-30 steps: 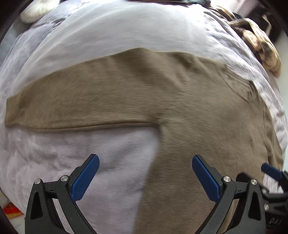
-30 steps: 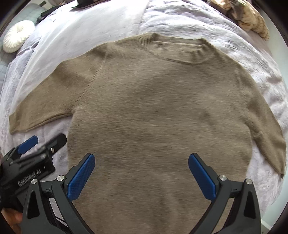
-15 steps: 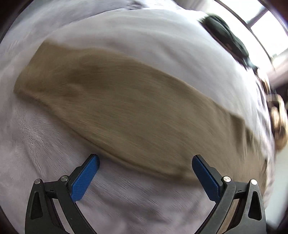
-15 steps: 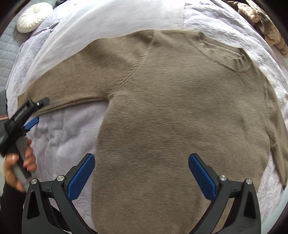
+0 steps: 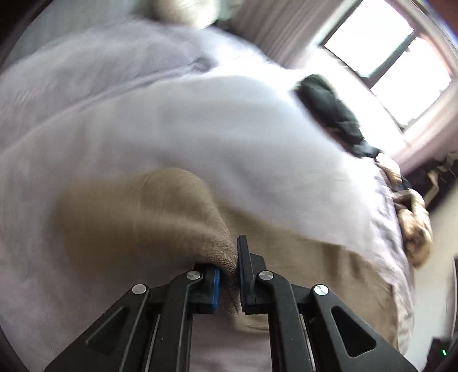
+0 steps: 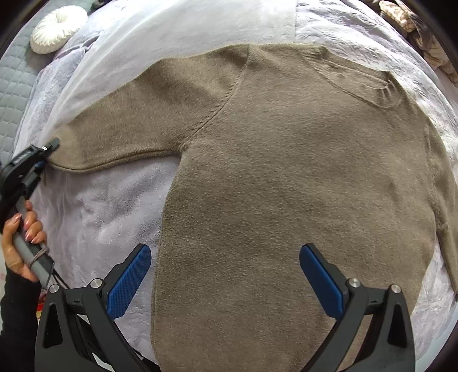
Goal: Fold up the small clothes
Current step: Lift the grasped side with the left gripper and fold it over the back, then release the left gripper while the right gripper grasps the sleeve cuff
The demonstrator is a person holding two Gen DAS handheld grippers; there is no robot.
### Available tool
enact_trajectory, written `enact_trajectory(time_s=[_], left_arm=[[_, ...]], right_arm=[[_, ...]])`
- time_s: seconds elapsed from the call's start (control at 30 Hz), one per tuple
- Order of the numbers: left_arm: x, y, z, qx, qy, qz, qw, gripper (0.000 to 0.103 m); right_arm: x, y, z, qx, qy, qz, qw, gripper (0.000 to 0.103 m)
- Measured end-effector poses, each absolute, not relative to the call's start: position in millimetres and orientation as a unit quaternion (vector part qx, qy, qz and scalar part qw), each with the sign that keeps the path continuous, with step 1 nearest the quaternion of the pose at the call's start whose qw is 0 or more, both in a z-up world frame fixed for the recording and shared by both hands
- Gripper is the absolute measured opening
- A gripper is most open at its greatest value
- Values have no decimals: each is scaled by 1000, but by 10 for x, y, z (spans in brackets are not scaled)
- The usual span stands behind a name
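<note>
A tan knitted sweater (image 6: 286, 171) lies flat on the pale bedspread (image 6: 100, 206), neck toward the far right, one sleeve stretched out to the left. My left gripper (image 5: 229, 269) is shut on the cuff end of that sleeve (image 5: 148, 217), which bunches up between the pads. In the right wrist view the same left gripper (image 6: 43, 150) shows at the sleeve's end, held by a hand (image 6: 20, 237). My right gripper (image 6: 226, 274) hangs open above the sweater's lower body, pointing straight down, with nothing between its fingers.
A round white cushion (image 6: 57, 25) lies at the far left on a grey quilt. Dark clothing (image 5: 329, 111) sits farther along the bed near a bright window (image 5: 400, 57). A patterned brown fabric pile (image 5: 412, 217) lies at the bed's right edge.
My left gripper swept left along the sleeve to its cuff and went from wide open to shut on the cuff. The right gripper drifted slightly over the sweater and stayed open.
</note>
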State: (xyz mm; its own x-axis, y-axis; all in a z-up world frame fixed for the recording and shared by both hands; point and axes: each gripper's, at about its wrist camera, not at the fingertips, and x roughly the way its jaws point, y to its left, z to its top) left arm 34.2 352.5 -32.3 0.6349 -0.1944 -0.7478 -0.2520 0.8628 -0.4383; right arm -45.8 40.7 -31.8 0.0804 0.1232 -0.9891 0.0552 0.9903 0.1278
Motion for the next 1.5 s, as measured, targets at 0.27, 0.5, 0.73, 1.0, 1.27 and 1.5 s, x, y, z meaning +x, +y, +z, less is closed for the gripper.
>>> enact_trajectory(time_s=[0.27, 0.5, 0.73, 1.0, 1.27, 1.5], left_arm=[[564, 2196, 503, -199, 368, -173, 892, 11], [583, 600, 447, -127, 410, -318, 845, 11], [475, -289, -392, -26, 508, -327, 796, 11], [308, -104, -256, 73, 481, -231, 843, 60], [730, 784, -135, 48, 495, -166, 852, 92], [1270, 1318, -838, -27, 611, -98, 785, 92]], right_arm=[[-504, -259, -155, 117, 656, -7, 746, 103], [-658, -1026, -62, 169, 630, -64, 755, 103], [-881, -1715, -296, 207, 634, -116, 736, 103], [-836, -1824, -456, 202, 637, -113, 735, 103], [-151, -1037, 48, 17, 559, -13, 829, 103], [253, -154, -606, -297, 552, -15, 779, 89]])
